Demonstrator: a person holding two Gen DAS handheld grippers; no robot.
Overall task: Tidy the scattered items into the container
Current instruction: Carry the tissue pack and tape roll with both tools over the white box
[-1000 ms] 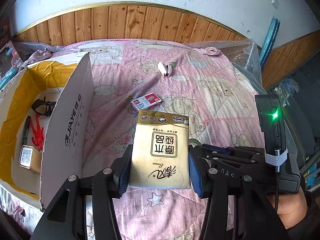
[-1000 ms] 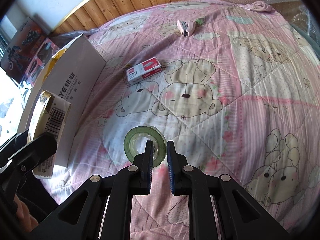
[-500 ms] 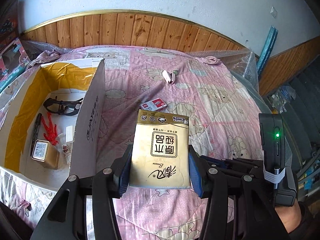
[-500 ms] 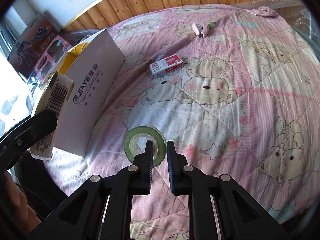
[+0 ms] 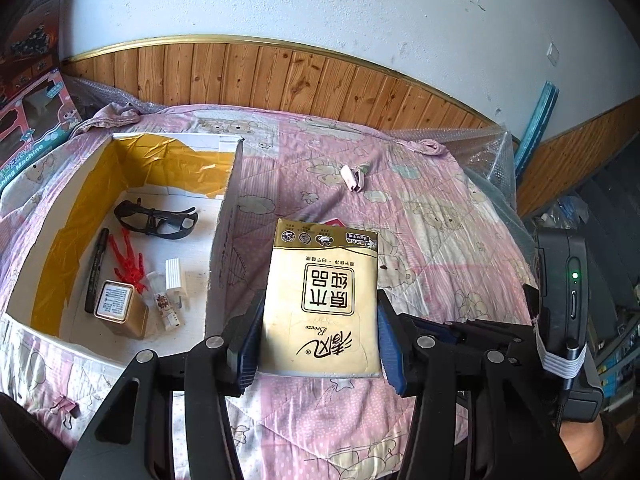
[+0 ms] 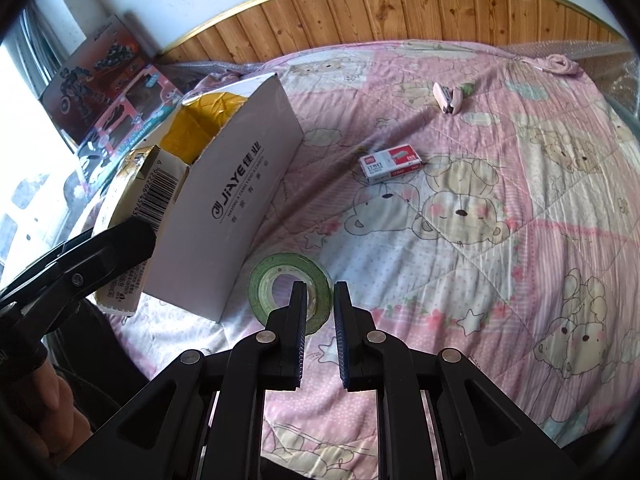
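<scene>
tissue pack (image 5: pixel 325 300) clamped in left gripper (image 5: pixel 316 340), beside box (image 5: pixel 224 216)

a home bedroom: pink teddy-bear quilt (image 6: pixel 460 208), wood-panelled wall (image 5: pixel 280 76), toy boxes (image 6: pixel 108 76) beside it.

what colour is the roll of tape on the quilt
Green; the roll of tape shows best in the right wrist view.
</scene>
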